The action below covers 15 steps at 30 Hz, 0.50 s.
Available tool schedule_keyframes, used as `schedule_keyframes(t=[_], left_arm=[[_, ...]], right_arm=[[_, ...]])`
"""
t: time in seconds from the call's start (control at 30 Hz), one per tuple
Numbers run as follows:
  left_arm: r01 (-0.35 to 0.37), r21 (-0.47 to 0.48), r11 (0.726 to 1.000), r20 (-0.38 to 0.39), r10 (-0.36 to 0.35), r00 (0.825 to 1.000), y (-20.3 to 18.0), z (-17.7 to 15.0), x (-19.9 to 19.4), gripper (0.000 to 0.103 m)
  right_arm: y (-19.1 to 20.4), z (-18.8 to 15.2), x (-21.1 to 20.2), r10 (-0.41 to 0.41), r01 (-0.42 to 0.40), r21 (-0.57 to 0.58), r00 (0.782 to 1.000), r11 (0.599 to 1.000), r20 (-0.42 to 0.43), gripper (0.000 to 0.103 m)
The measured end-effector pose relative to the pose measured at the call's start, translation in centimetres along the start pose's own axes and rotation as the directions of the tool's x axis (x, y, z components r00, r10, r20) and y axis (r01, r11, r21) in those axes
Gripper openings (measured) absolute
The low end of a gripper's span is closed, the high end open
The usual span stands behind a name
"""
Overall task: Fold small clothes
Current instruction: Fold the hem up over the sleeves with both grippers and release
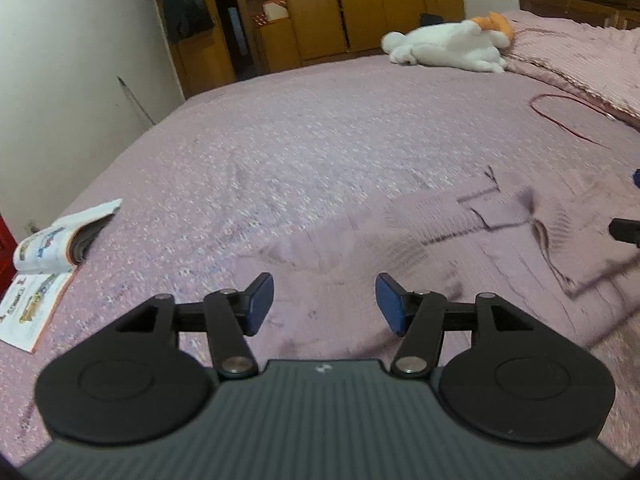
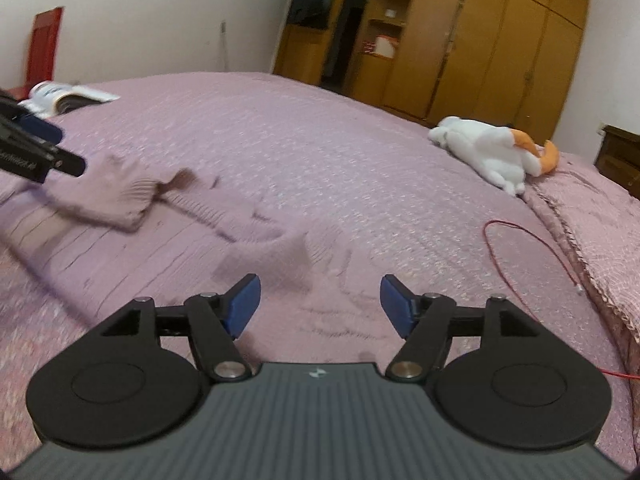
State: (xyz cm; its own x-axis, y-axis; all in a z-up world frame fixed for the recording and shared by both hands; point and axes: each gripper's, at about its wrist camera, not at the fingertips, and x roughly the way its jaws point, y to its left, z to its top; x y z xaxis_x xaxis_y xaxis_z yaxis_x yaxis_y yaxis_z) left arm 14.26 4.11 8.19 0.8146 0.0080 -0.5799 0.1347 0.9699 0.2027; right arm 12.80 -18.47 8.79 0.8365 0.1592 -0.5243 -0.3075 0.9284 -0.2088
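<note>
Bed (image 1: 280, 152) with mauve patterned cover, wide and mostly bare. Pale pink knit sweater (image 1: 420, 248) lies flat on it, nearly the cover's colour; blurred in both views. From the right wrist view the sweater (image 2: 132, 196) has one ribbed cuff doubled over near the left tongs, and a sleeve runs diagonally toward the right tongs.

Left tongs (image 1: 325, 304): jaws apart, blue pads clear, nothing between them; sweater fabric lies beneath and ahead. Right tongs (image 2: 320, 304): jaws apart and wider, nothing clasped; sweater hem lies just ahead. No earlier view to compare.

Edges: bed's left edge falls away toward a white wall (image 1: 60, 80). Open picture book (image 1: 48, 256) sits near that edge, well apart from the sweater. Far side ends before a wooden wardrobe (image 2: 480, 40).

Obstacles on the right: red cable (image 2: 532, 248) loops on the cover beside a raised, folded blanket (image 2: 600, 232). White and orange plush toy (image 2: 488, 152) lies far off toward the headboard end. Between book and cable, the cover beyond the sweater is open.
</note>
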Motion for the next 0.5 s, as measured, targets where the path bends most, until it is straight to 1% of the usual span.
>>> schedule_keyframes(t=[0.13,0.3,0.4,0.47,0.5], left_arm=[[0.038,0.048,0.998,-0.009,-0.037,0.999,-0.8,-0.9,-0.2,0.058],[0.078,0.117,0.99,-0.031,-0.075,0.997,-2.2,-1.7,0.5,0.059],[0.068,0.155,0.986,-0.045,-0.061,0.997,-2.9,-2.2,1.7,0.059],[0.045,0.167,0.985,-0.056,-0.036,0.998,-3.1,-2.5,2.4,0.059],[0.034,0.168,0.985,-0.055,-0.025,0.998,-3.1,-2.6,2.9,0.061]], right_arm=[[0.6,-0.7,0.0,0.074,-0.075,-0.011,0.997,0.997,-0.026,0.073],[1.8,-1.0,0.7,0.153,-0.156,-0.054,0.987,0.986,-0.049,0.073],[2.2,-1.3,1.6,0.179,-0.184,-0.079,0.982,0.98,-0.063,0.073],[2.4,-1.6,2.3,0.165,-0.171,-0.088,0.984,0.981,-0.064,0.073],[2.4,-1.7,2.5,0.16,-0.164,-0.086,0.986,0.983,-0.054,0.073]])
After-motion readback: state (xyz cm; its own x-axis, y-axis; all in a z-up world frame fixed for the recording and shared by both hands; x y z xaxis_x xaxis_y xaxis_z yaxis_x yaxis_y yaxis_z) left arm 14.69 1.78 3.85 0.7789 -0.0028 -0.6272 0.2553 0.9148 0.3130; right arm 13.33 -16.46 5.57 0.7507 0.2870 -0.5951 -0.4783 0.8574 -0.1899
